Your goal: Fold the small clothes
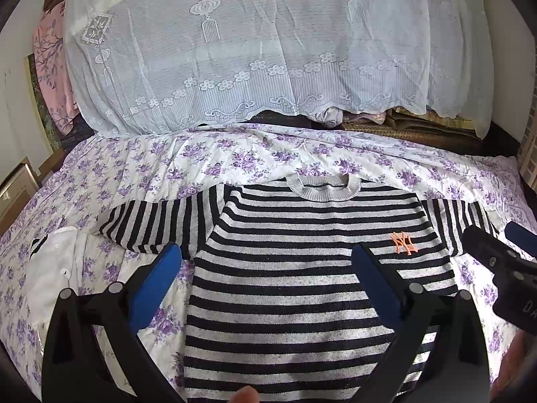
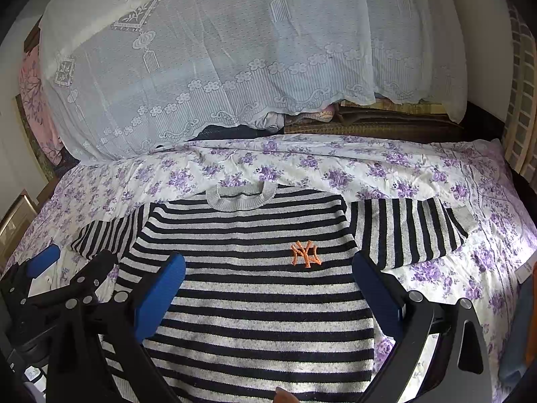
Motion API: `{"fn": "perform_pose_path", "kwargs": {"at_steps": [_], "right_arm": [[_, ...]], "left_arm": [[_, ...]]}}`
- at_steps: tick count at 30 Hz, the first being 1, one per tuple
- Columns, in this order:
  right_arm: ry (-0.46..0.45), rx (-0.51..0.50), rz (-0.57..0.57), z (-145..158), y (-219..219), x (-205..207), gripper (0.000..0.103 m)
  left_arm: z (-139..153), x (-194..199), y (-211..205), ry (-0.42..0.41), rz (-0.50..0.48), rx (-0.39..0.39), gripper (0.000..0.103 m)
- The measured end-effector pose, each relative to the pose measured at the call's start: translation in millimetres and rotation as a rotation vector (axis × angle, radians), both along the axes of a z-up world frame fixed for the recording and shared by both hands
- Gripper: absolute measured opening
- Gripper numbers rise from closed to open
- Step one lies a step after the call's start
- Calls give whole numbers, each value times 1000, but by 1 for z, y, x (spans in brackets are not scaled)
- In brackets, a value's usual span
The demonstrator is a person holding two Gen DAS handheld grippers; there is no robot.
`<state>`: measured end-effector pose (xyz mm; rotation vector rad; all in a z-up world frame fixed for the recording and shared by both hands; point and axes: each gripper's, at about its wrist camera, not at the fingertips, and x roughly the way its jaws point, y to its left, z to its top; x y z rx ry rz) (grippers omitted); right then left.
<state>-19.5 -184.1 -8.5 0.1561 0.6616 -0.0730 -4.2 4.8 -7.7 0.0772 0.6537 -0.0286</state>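
So far nothing is folded: the striped sweater (image 2: pixel 255 288) lies face up and flat on the floral bedsheet (image 2: pixel 419 164), collar away from me, both sleeves spread out. My left gripper (image 1: pixel 266 268) and right gripper (image 2: pixel 268 275) hover over its body, jaws wide apart, holding nothing (every fold is yet to do). Only the right wrist view shows the whole right sleeve (image 2: pixel 412 231) to its cuff; only the left view shows a white garment (image 1: pixel 50 262) beside the left sleeve (image 1: pixel 157 225).

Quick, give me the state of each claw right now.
Left claw: open, holding nothing, above the striped sweater.
Right claw: open, holding nothing.
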Motion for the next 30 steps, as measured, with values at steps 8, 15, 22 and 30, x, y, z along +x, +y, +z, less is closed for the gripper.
{"fn": "perform_pose_path", "kwargs": {"at_steps": [8, 15, 22, 30], "right_arm": [[-1, 1, 0, 0, 0, 0, 100], [0, 1, 0, 0, 1, 0, 100], [8, -1, -7, -3, 0, 2, 100], [85, 3, -38, -30, -8, 28, 100]], "left_arm": [[0, 0, 0, 1, 0, -1, 99], [-1, -2, -1, 2, -1, 1, 99], [-9, -4, 8, 11, 4, 2, 99], [-32, 12, 11, 68, 28, 24, 99]]}}
